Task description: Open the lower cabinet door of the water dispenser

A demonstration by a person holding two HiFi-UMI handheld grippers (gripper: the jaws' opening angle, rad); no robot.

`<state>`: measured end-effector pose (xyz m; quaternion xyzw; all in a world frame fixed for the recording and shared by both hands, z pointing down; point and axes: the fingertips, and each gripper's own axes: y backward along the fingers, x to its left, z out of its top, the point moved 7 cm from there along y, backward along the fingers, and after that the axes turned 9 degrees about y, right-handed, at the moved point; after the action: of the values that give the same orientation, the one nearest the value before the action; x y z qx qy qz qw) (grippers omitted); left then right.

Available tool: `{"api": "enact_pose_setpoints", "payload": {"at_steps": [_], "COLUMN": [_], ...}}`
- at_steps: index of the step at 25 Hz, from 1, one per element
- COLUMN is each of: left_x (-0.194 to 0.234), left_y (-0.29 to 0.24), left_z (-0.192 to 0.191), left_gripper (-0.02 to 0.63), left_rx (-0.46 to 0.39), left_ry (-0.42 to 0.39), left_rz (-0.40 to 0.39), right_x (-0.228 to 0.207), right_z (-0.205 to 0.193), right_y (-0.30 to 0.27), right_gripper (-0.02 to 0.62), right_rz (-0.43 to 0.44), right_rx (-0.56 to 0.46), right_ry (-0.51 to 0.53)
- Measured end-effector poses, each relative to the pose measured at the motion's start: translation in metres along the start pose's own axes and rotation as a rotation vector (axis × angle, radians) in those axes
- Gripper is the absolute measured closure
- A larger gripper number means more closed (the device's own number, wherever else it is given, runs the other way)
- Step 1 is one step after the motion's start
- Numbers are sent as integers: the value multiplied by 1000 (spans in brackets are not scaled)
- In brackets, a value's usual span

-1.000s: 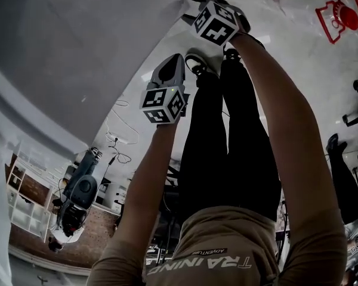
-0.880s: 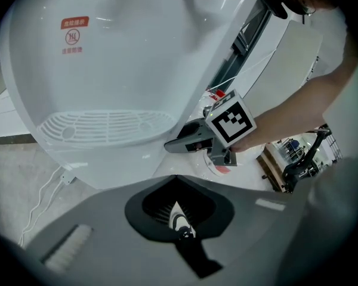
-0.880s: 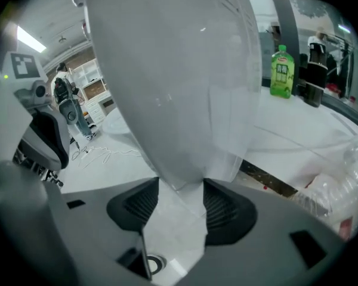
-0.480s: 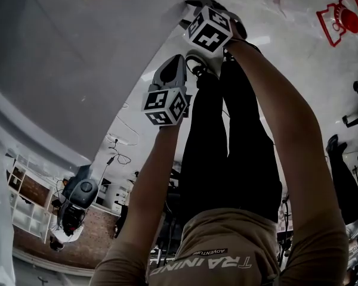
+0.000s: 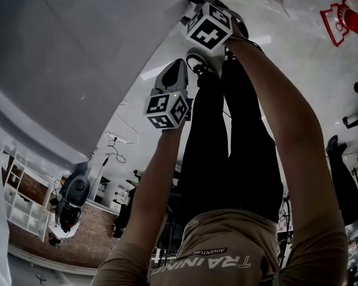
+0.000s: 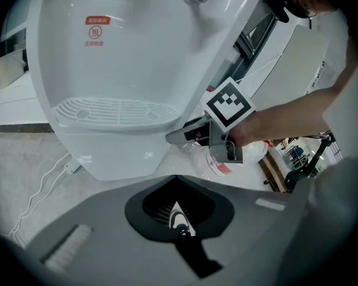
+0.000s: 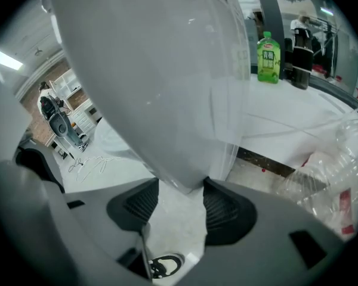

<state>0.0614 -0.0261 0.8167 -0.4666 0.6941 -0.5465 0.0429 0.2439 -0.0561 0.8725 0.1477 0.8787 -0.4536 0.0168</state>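
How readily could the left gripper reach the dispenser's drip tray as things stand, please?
Probably yes: the left gripper, shut and empty, faces the drip tray with open space between; the right gripper sits aside.

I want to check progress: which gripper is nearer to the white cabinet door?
Right. The right gripper holds the door by its edge, between its jaws. The left gripper is apart from the door, shut and empty.

Red label [image 6: 95,31] print illegibly small; lower cabinet door [image 7: 167,100] partly beyond view's edge.
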Motion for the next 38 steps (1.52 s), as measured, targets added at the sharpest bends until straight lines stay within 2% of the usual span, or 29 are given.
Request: {"api": "enact_pose_setpoints", "payload": {"at_steps": [5,13,15,18,21,24,30,35,38], "left_x": [2,6,11,14,12,10,12,5,3], "left_y": [3,7,12,24,26,27,38,48,63], "left_z": [-5,3,2,0,-7,-17,-28,-33,-35], "left_gripper": [606,606,606,606,606,606,606,606,606], "left_rx": [6,6,6,16,24,33,40,24,-12], "left_ry": [3,2,2,6,19,38,53,122,132], "left_rz": [1,13,17,24,25,37,62,90,98], "right_x": [1,19,31,52,64,70,86,99,111], "right_z": [-1,-14,-19,-23,-21,-20,-24,-31,-33], "right_y": [1,12,14,21,21,14,15,15,16], "right_gripper": [385,385,388,390,390,393,404,405,404], "right_rz": [-10,24,70,115,80,37,89,58,46], "right_rx": [20,33,72,130,137,148,159,160,152], "right_ry": [-19,-66,-20,152,286,348,342,290,260]}}
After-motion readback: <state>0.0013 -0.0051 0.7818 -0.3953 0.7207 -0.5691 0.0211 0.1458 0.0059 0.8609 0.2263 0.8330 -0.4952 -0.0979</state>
